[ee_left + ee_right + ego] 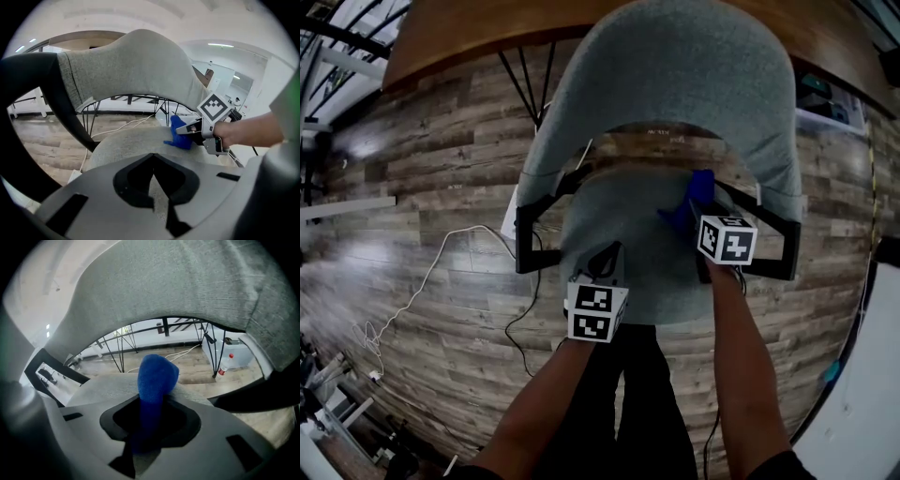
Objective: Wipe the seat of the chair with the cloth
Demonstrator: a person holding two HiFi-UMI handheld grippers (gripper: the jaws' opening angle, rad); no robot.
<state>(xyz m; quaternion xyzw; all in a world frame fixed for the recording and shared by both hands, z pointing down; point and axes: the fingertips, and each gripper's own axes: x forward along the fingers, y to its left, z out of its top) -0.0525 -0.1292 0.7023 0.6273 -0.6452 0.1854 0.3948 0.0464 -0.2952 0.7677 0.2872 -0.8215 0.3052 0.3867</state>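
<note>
The cloth (157,376) is blue, soft and light. I think it will bend and flop, and squash flat when I push it down on the seat. It will not break. It could slip out, so the best place to grip it is a thick bunched part. That is where my right gripper (151,401) has it now, pinched between the two jaws, with a fat lump sticking out past the tips. The lump looks to touch the chair seat (623,220), just ahead of that gripper, toward the back of the seat.

My left gripper (153,180) has its jaws close together with nothing in them. It is over the front of the seat, left of the right gripper and nearer to me.

I count one cloth and two grippers. There is one chair, with one grey back (675,84) and two black arms (528,239). One white cable (431,272) lies on the floor, far off to the left of my left gripper.
</note>
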